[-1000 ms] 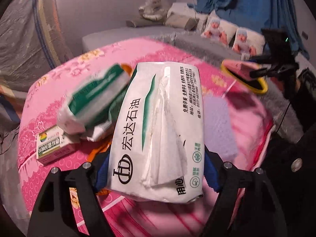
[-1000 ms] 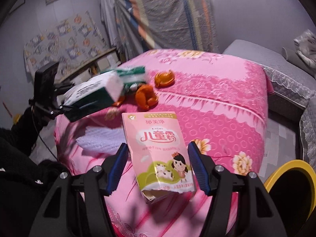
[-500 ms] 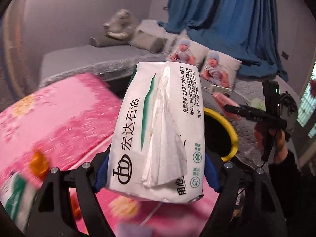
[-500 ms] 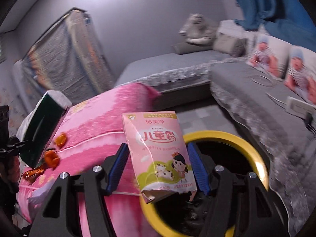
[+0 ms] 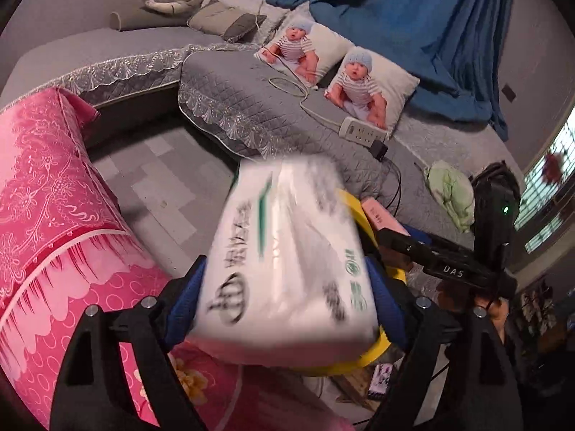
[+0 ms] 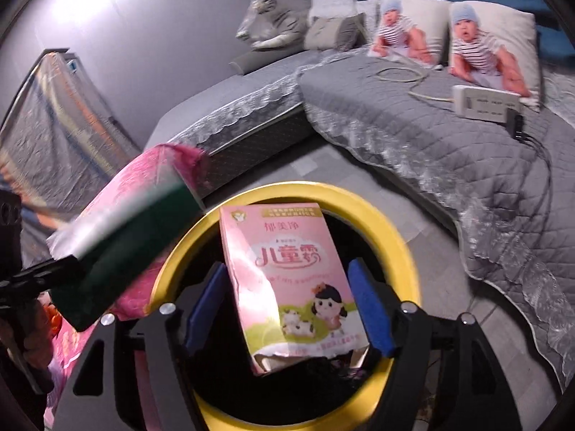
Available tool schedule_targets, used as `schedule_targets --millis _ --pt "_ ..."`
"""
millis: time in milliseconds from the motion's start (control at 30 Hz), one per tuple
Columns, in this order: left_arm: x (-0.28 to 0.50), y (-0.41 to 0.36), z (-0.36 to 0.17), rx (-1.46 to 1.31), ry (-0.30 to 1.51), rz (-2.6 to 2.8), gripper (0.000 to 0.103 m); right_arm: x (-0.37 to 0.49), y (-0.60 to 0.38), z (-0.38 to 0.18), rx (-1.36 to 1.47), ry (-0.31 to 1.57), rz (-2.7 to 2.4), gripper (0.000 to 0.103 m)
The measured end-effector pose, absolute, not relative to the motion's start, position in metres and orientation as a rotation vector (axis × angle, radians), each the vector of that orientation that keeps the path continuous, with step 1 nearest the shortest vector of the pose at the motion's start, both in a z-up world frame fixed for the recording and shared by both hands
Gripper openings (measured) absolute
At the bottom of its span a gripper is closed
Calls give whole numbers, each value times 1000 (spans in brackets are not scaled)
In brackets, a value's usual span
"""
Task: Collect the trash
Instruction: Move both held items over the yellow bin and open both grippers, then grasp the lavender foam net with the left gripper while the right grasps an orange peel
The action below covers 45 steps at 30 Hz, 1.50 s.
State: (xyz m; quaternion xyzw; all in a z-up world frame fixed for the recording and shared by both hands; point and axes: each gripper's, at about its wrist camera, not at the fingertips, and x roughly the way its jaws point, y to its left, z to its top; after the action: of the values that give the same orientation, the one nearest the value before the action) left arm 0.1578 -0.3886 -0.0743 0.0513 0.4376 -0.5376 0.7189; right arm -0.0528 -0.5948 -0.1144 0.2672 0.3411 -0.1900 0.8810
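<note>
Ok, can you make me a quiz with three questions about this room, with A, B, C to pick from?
1. Where is the pink box?
A. lying on the grey sofa
B. over the mouth of the yellow-rimmed bin
C. flat on the floor tiles

2. How many baby-picture pillows are there?
A. one
B. two
C. four

3. How does the right gripper stand?
A. open, pads clear of the box
B. shut tight on the box
C. open with nothing between its fingers

Answers:
1 B, the yellow rim rings the box in the right wrist view.
2 B, two stand side by side on the sofa.
3 A, its jaws have just been opening and a gap shows beside the box.
</note>
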Motion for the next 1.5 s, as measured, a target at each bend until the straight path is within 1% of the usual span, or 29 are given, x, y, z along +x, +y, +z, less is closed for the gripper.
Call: schedule_targets --millis 33,100,200,300,433,500,600,767,967,1033,1100,1133,1167,1200,1233,1267,1300,1500 --pt "162 -382 -70 78 964 -1192 85 -57 -596 -112 562 700 -408 71" --pt "168 -366 -60 32 938 -1190 91 -63 -599 -107 573 680 -413 73" --pt "174 -330 -38 18 862 -1174 91 -70 -596 -94 576 643 -403 77" --pt "169 -269 -12 49 754 -1156 93 -65 -576 -80 553 634 -323 77" --pt "160 -181 1 137 691 -1087 94 -44 -537 -65 484 654 -220 78" --pt "150 -142 -2 230 674 -1034 94 -30 -515 -58 440 666 -172 78" --pt "131 -98 -22 350 742 -1041 94 -5 -477 -44 394 679 -76 78" --pt "101 -67 -56 495 778 -1054 94 28 -424 -25 293 700 21 78" --pt "94 -46 -87 494 837 -1069 93 53 -365 -18 170 739 136 77" --pt "91 -48 -96 498 851 -1085 83 59 -346 -18 134 741 178 77" --pt "92 -49 -104 509 869 -1087 68 68 -326 -20 91 763 231 77" --pt "92 -49 -109 512 875 -1085 62 75 -312 -21 65 771 272 77" --pt "93 -50 -113 518 888 -1086 50 80 -302 -23 47 776 300 77" --pt "93 -51 -115 520 893 -1088 41 86 -289 -24 25 784 339 77" --pt "93 -50 -117 513 889 -1091 34 91 -280 -26 9 788 366 77" --pt "94 -47 -116 496 878 -1094 23 99 -266 -28 -14 790 403 77" --pt "95 -45 -113 480 870 -1098 20 107 -251 -30 -38 799 444 77" --pt "76 -20 -94 449 822 -1103 20 149 -171 -52 -195 871 602 76"
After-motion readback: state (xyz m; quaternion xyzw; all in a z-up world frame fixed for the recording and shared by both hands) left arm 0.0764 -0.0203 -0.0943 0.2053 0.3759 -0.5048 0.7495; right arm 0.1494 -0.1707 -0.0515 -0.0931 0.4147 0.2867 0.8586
